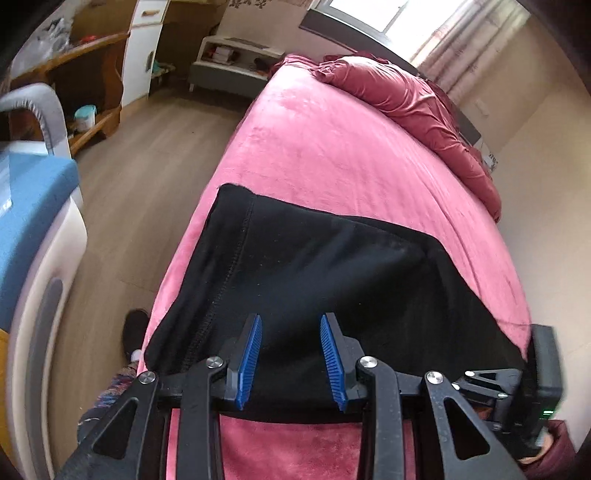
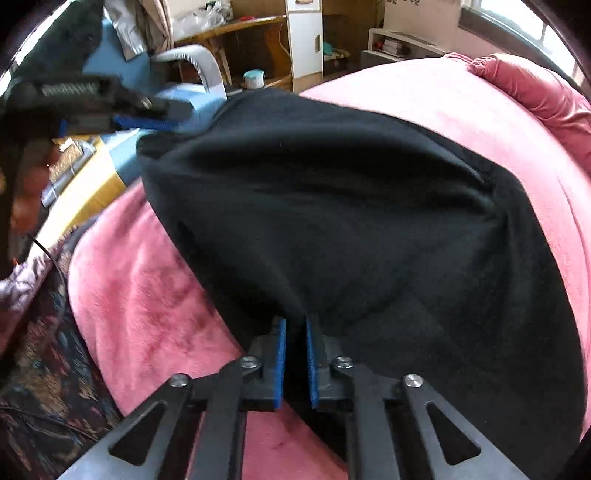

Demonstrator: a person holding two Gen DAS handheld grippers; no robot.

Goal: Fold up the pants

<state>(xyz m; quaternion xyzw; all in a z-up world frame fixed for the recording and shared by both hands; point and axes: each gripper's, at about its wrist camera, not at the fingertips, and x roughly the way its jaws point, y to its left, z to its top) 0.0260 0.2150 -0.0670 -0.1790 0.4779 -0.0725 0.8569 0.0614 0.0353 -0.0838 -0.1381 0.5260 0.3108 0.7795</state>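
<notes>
Each camera sits on a gripper and looks down along its fingers, close to the black pants [image 1: 314, 266]. Both see the pink bed [image 1: 332, 147] and the wooden shelf [image 2: 236, 26].

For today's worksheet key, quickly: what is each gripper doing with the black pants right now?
Left gripper: open above the black pants, gripping nothing.
Right gripper: shut on a pinch of the pants, lifting the fabric.
</notes>
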